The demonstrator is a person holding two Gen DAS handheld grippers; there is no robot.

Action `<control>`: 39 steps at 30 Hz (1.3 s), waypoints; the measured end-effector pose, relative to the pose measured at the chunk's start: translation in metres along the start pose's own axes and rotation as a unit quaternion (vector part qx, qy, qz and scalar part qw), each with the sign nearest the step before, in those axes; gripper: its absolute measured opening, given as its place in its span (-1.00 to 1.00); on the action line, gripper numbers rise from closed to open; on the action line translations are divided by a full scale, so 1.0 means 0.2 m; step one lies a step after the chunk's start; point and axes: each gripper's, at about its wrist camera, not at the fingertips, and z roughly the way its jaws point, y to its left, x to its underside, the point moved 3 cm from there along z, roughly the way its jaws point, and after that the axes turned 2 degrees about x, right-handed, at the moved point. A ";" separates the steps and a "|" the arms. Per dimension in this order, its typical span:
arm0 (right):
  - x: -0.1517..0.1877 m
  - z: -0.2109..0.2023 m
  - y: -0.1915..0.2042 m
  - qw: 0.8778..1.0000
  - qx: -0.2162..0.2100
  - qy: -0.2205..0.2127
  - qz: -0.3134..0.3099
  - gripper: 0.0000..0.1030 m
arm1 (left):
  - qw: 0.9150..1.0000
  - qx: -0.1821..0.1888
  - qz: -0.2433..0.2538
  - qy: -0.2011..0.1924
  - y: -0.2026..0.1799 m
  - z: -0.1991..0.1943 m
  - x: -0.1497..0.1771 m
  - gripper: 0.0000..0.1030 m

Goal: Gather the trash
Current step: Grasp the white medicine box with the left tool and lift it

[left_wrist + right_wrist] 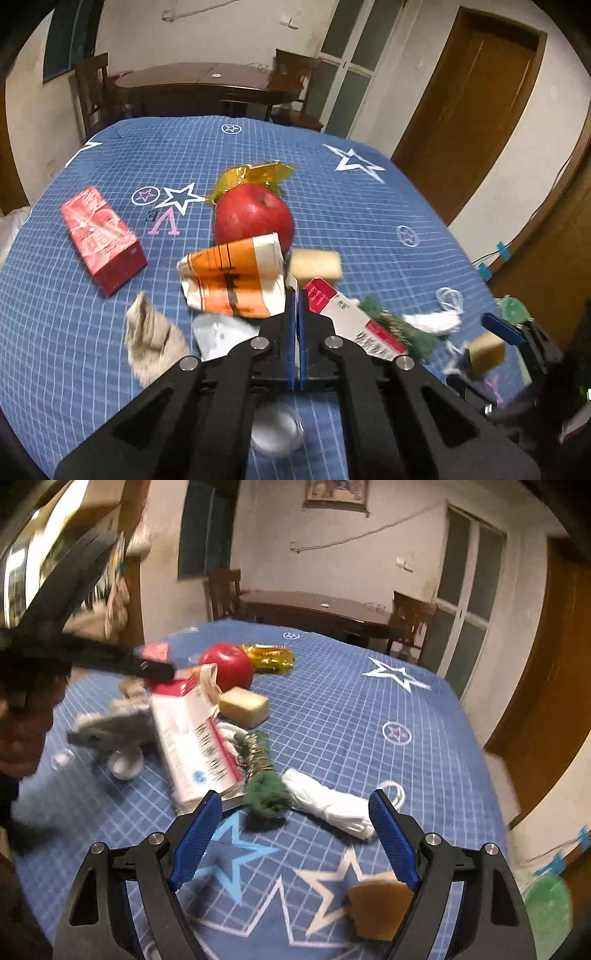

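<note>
On blue tablecloth [369, 229], letters "VE" [164, 221], carton [101, 240] print unreadable

Both wrist cameras look steeply down and forward along their fingers, close above the blue star-patterned tablecloth [369, 206]. Both views share the red apple [254, 216], the red-and-white carton [192, 738] and the far wooden dining table [314, 609].

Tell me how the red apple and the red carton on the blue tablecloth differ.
The apple is round and smooth; the carton is a long box with flat sides. The apple is plain red; the carton carries pale print. The apple sits among other things at the cloth's middle; the carton lies on its side, apart, nearer the edge. Both are red.
</note>
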 end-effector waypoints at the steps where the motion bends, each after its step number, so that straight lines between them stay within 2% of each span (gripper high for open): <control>1: 0.01 -0.02 -0.03 1.000 -0.012 -0.001 0.015 0.59 | 1.000 -0.002 0.000 -0.003 0.00 -0.02 0.01 -1.00; 3: 0.05 -0.07 -0.08 0.999 -0.025 -0.002 0.041 0.59 | 1.000 -0.017 -0.001 -0.004 0.00 -0.06 0.05 -1.00; 8: 0.15 -0.17 -0.13 0.997 -0.026 -0.004 0.070 0.61 | 0.999 -0.030 -0.006 0.034 0.04 -0.19 0.27 -0.92; 10: 0.19 -0.22 -0.12 0.997 -0.030 -0.008 0.075 0.63 | 0.998 -0.023 0.013 0.056 0.05 -0.25 0.41 -0.87; 12: 0.22 -0.28 -0.12 0.996 -0.033 -0.016 0.078 0.68 | 0.996 -0.053 0.036 0.066 0.07 -0.29 0.50 -0.82; 13: 0.23 -0.31 -0.11 0.996 -0.034 -0.019 0.078 0.68 | 0.993 -0.084 0.048 0.065 0.10 -0.32 0.54 -0.77; 14: 0.23 -0.33 -0.11 0.996 -0.035 -0.022 0.077 0.69 | 0.992 -0.096 0.056 0.062 0.13 -0.35 0.56 -0.72; 16: 0.25 -0.38 -0.11 0.996 -0.035 -0.031 0.078 0.70 | 0.992 -0.095 0.073 0.046 0.16 -0.42 0.57 -0.42; 18: 0.26 -0.44 -0.12 0.995 -0.037 -0.040 0.085 0.74 | 0.990 -0.092 0.102 0.026 0.16 -0.47 0.55 -0.29; 19: 0.26 -0.45 -0.12 0.994 -0.039 -0.043 0.089 0.76 | 0.987 -0.074 0.141 0.017 0.12 -0.48 0.52 -0.15; 20: 0.26 -0.46 -0.13 0.994 -0.041 -0.046 0.094 0.78 | 0.981 -0.056 0.183 0.011 0.08 -0.48 0.51 -0.06; 22: 0.27 -0.49 -0.15 0.992 -0.043 -0.047 0.105 0.79 | 0.960 -0.037 0.277 -0.008 -0.02 -0.46 0.51 0.26; 25: 0.31 -0.52 -0.17 0.991 -0.037 -0.041 0.120 0.79 | 0.927 -0.025 0.375 0.009 -0.13 -0.32 0.50 0.31; 27: 0.34 -0.53 -0.18 0.990 -0.035 -0.038 0.128 0.79 | 0.912 0.007 0.410 0.033 -0.20 -0.24 0.52 0.31; 28: 0.35 -0.53 -0.18 0.990 -0.035 -0.036 0.132 0.79 | 0.901 0.024 0.431 0.045 -0.23 -0.20 0.55 0.32; 29: 0.37 -0.53 -0.19 0.989 -0.034 -0.034 0.136 0.79 | 0.894 0.026 0.444 0.052 -0.25 -0.16 0.56 0.32; 30: 0.39 -0.54 -0.20 0.989 -0.035 -0.032 0.143 0.79 | 0.888 0.020 0.455 0.056 -0.27 -0.11 0.57 0.33; 33: 0.43 -0.53 -0.22 0.985 -0.044 -0.024 0.163 0.79 | 0.891 0.020 0.450 0.059 -0.29 -0.06 0.54 0.35; 34: 0.44 -0.52 -0.22 0.984 -0.045 -0.022 0.168 0.79 | 0.889 0.022 0.453 0.062 -0.30 -0.04 0.53 0.35; 39: 0.46 -0.53 -0.24 0.982 -0.050 -0.025 0.181 0.79 | 0.863 0.065 0.495 0.073 -0.34 -0.09 0.54 0.35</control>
